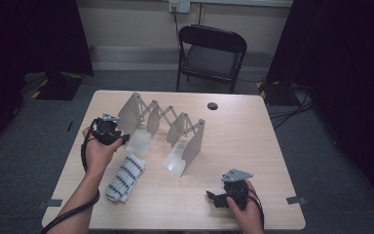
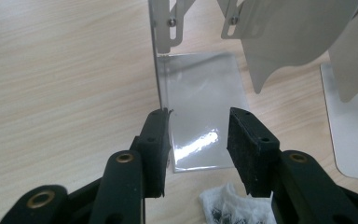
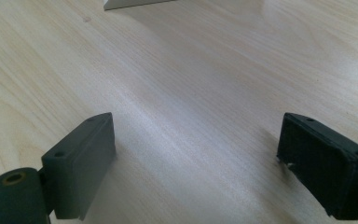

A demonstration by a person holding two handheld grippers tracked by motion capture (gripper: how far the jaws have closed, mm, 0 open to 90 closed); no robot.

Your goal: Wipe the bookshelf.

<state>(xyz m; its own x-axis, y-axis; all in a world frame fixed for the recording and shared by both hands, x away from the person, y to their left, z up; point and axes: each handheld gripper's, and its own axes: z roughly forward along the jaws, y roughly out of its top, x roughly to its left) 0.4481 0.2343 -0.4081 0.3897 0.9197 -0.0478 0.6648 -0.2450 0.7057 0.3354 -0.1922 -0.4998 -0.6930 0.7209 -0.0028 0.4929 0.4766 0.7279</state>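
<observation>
A grey metal accordion rack (image 1: 148, 117) with several upright plates stands on the table's left half. My left gripper (image 1: 121, 139) is at the rack's left end plate (image 2: 156, 46). Its jaws are open over that plate's shiny base (image 2: 198, 93), and the left pad (image 2: 158, 140) lies against the upright's near edge. A folded white cloth with dark stripes (image 1: 125, 178) lies just in front of the rack, and its corner (image 2: 223, 205) sits below the jaws. My right gripper (image 1: 213, 197) rests near the front right edge, open, with bare wood between its jaws (image 3: 196, 140).
The light wooden table (image 1: 243, 141) has a round cable hole (image 1: 212, 106) near its far edge. A black folding chair (image 1: 212, 53) stands behind the table. A corner of a rack base (image 3: 135, 3) lies far ahead of the right jaws.
</observation>
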